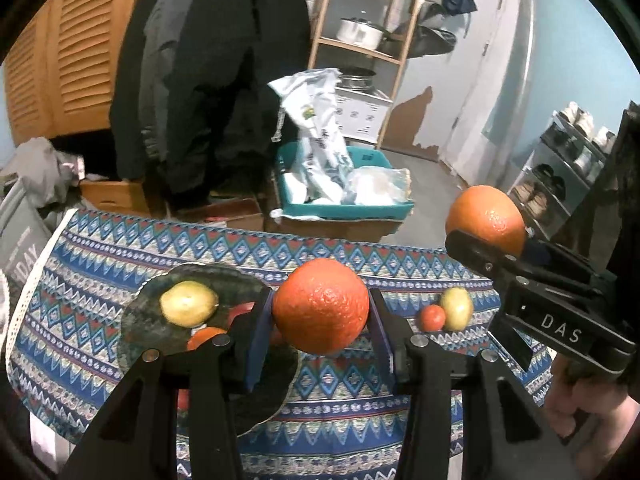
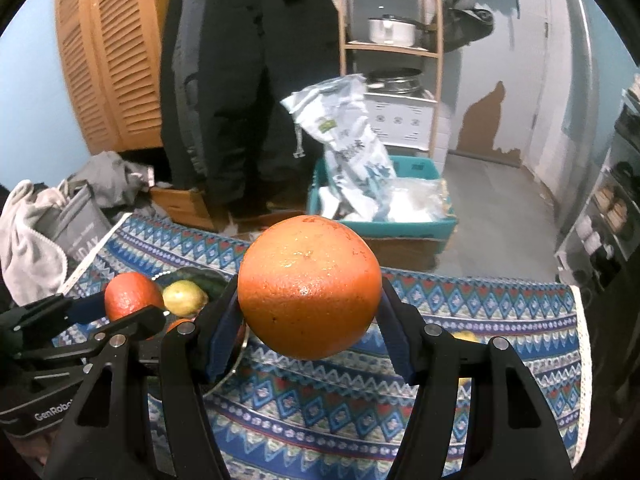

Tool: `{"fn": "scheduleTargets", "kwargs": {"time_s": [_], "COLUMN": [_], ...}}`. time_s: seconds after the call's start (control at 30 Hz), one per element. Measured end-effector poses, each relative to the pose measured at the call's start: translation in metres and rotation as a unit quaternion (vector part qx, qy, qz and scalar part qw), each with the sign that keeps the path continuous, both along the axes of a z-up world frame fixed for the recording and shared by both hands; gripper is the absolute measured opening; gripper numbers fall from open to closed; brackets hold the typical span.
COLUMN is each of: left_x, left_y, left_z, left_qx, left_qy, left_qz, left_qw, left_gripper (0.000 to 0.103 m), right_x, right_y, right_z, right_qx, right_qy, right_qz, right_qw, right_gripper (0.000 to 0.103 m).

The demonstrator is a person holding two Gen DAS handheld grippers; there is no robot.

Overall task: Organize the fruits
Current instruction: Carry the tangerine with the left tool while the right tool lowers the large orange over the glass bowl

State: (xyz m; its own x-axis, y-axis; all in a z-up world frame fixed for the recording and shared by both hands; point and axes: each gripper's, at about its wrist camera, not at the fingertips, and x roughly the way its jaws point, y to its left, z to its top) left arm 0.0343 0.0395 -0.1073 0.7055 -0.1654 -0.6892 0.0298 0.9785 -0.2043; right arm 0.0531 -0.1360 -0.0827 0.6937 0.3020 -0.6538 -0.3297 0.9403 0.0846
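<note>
My left gripper (image 1: 320, 308) is shut on a deep-orange orange (image 1: 321, 305), held above the patterned cloth just right of a dark round plate (image 1: 140, 328). The plate holds a yellow-green pear (image 1: 188, 303) and partly hidden red and orange fruits (image 1: 204, 337). My right gripper (image 2: 310, 292) is shut on a larger orange (image 2: 310, 286), raised above the table; it also shows in the left wrist view (image 1: 486, 222). A small red fruit (image 1: 432, 317) and a yellow-green fruit (image 1: 457, 309) lie on the cloth at the right.
A blue patterned tablecloth (image 1: 340, 408) covers the table. Beyond its far edge stand a teal bin with bags (image 1: 344, 192), cardboard boxes, hanging dark coats (image 1: 208, 80) and a wooden shelf with a pot (image 1: 360, 32). A shoe rack (image 1: 568, 160) stands at the right.
</note>
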Motion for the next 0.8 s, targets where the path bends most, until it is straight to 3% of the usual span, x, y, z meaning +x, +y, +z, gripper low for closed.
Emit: {"fn": "scheduleTargets", "kwargs": {"time_s": [0.8], "left_x": [-0.002], "left_y": [0.098], "left_z": [-0.046], "left_qx": [-0.010], "left_qy": [0.051], "left_qz": [0.089], "left_qw": [0.9946], "left_gripper": [0.046], "right_x": [0.016], "right_y": [0.104], "right_z": [-0.036], "right_qx": [-0.021], "right_qy": [0.040], "right_qz": [0.080], "right_qw": [0.996], "right_gripper": [0.064]}}
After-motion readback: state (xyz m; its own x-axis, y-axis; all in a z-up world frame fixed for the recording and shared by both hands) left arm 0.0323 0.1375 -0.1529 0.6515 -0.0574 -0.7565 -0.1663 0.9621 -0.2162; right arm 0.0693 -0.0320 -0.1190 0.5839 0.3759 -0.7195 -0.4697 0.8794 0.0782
